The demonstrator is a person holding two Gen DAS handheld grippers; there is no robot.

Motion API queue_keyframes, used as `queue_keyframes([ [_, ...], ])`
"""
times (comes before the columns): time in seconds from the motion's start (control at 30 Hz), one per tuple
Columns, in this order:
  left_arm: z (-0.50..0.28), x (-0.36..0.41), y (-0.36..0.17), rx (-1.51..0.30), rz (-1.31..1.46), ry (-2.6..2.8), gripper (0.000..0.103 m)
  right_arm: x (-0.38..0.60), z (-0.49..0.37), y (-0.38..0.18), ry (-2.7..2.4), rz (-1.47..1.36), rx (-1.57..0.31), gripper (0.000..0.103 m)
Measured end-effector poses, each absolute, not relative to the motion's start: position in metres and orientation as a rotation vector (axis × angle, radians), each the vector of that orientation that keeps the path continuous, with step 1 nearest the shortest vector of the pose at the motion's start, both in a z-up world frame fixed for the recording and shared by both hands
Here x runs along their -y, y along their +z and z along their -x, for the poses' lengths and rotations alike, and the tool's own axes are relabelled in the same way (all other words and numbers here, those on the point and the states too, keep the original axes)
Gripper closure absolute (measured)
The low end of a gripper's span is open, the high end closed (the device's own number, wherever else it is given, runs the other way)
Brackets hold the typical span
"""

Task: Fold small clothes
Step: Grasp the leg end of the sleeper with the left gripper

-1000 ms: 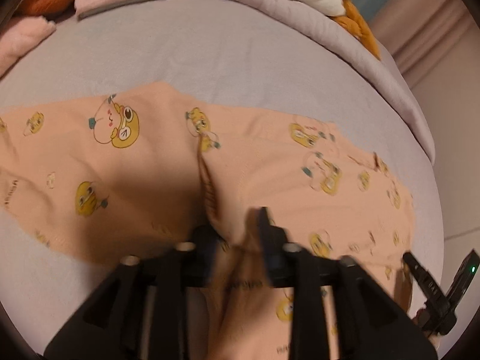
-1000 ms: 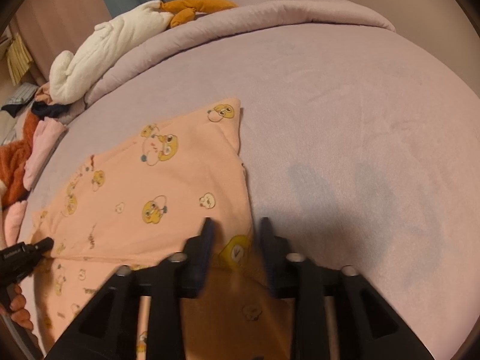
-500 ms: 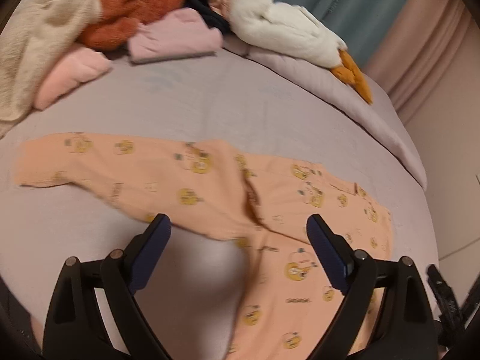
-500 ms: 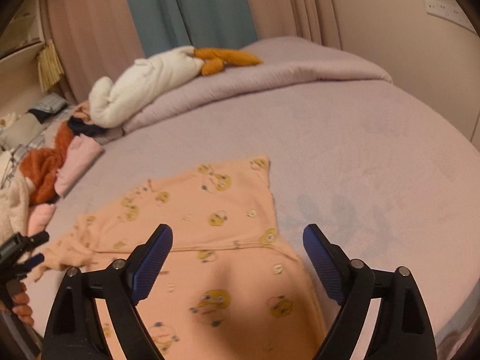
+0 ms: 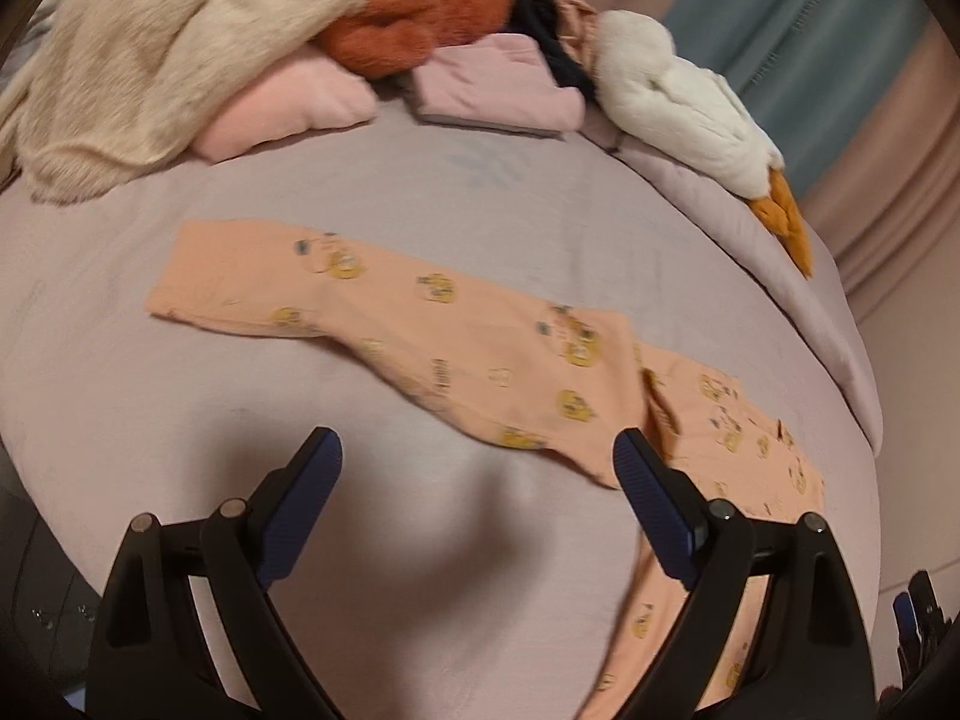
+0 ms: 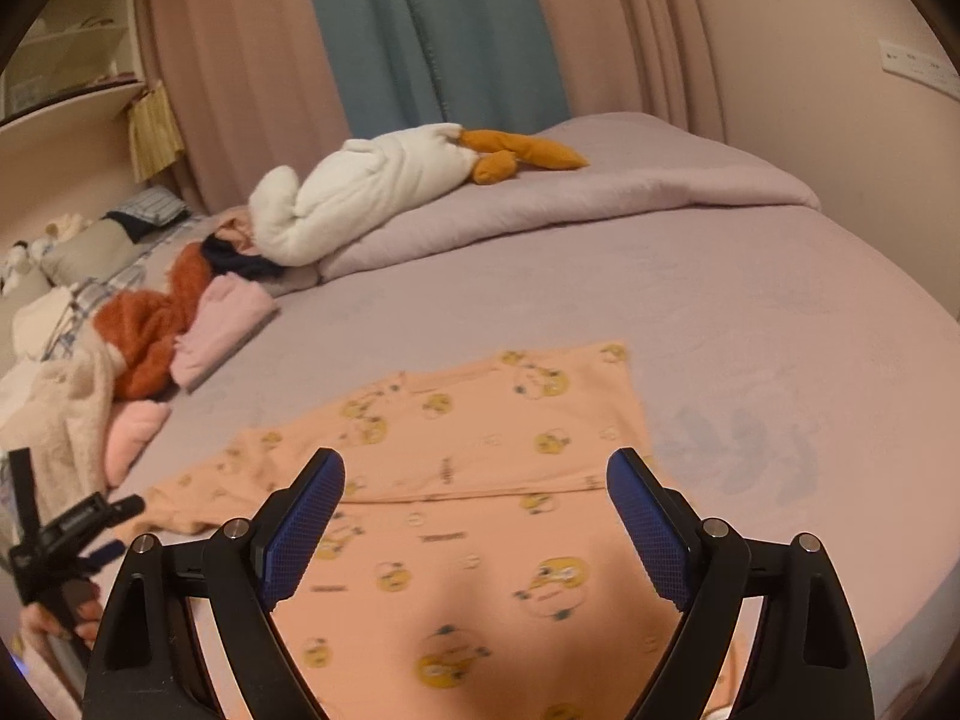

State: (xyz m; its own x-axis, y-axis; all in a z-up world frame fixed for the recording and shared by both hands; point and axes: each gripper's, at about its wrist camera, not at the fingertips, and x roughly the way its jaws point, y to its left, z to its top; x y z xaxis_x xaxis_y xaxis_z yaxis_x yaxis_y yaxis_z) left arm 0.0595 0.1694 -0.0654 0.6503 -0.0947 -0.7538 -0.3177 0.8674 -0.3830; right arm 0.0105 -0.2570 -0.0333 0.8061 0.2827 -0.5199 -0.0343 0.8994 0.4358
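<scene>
A peach garment [image 5: 480,354] printed with yellow cartoon chicks lies flat on the lilac bed sheet [image 5: 540,204]. One long part stretches to the left in the left wrist view. In the right wrist view the garment [image 6: 480,480] is folded over on itself, with a straight edge across its middle. My left gripper [image 5: 477,480] is open and empty, above the sheet just in front of the garment's near edge. My right gripper [image 6: 477,498] is open and empty, above the folded garment. The left gripper also shows at the left edge of the right wrist view [image 6: 72,534].
A pile of clothes lies at the far left: a cream fleece [image 5: 150,48], a rust sweater [image 5: 408,12], pink folded pieces [image 5: 498,84]. A white plush duck [image 6: 372,186] lies on the rolled duvet [image 6: 570,198]. Curtains and a wall stand behind the bed.
Both grippers were shut on the garment a second ago; they have opened, let it go and pulled back and up. The garment now lies flat on the bed.
</scene>
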Motion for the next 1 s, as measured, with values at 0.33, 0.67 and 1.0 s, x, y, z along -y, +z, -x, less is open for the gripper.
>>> queue_keyframes([
  [0.33,-0.053,-0.239,-0.090,-0.852,0.698,0.276,0.012,0.215,-0.010,-0.025,0.261,-0.418,-0.637,0.014],
  [0.67,-0.064,-0.273,-0.110,-0.841,0.812,0.346,0.022,0.193,-0.022,-0.032,0.262,-0.412,-0.679,0.014],
  [1.0,-0.086,-0.277,-0.116,-0.836,0.776,0.380,0.024,0.191,-0.031,-0.039,0.229,-0.399,-0.714,0.014],
])
